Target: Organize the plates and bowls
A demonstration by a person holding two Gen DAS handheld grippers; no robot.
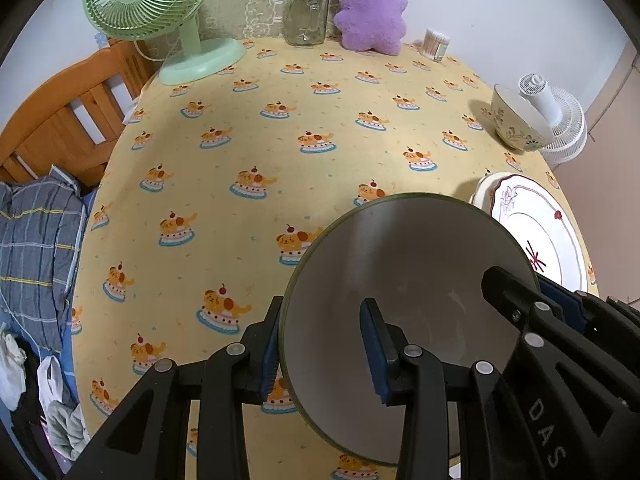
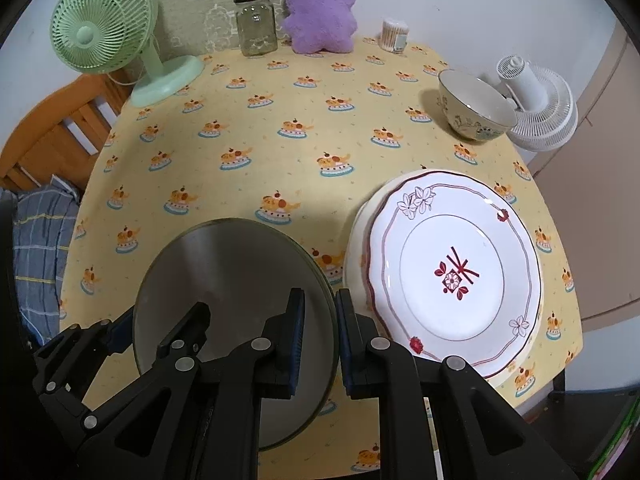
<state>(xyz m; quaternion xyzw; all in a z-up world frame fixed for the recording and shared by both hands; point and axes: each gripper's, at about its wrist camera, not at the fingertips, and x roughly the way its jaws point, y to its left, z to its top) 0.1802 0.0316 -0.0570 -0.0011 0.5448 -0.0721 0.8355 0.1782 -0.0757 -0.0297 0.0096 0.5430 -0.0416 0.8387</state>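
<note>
A grey bowl with a green rim (image 1: 404, 264) is held over the yellow tablecloth near the front edge; it also shows in the right wrist view (image 2: 224, 264). My left gripper (image 1: 320, 344) is shut on its left rim, one finger inside and one outside. My right gripper (image 2: 320, 312) is shut on its right rim the same way. To the right lies a stack of white plates; the top plate has red flower marks (image 2: 452, 268) and also shows in the left wrist view (image 1: 536, 224). A floral bowl (image 2: 476, 104) stands upright at the far right, also in the left wrist view (image 1: 516, 120).
Along the back stand a green fan (image 2: 104, 40), a glass jar (image 2: 256, 24), a purple plush toy (image 2: 320, 8) and a cotton swab box (image 2: 394, 36). A white fan (image 2: 540, 108) is beyond the right edge. A wooden bed frame (image 1: 60, 120) with bedding is left of the table.
</note>
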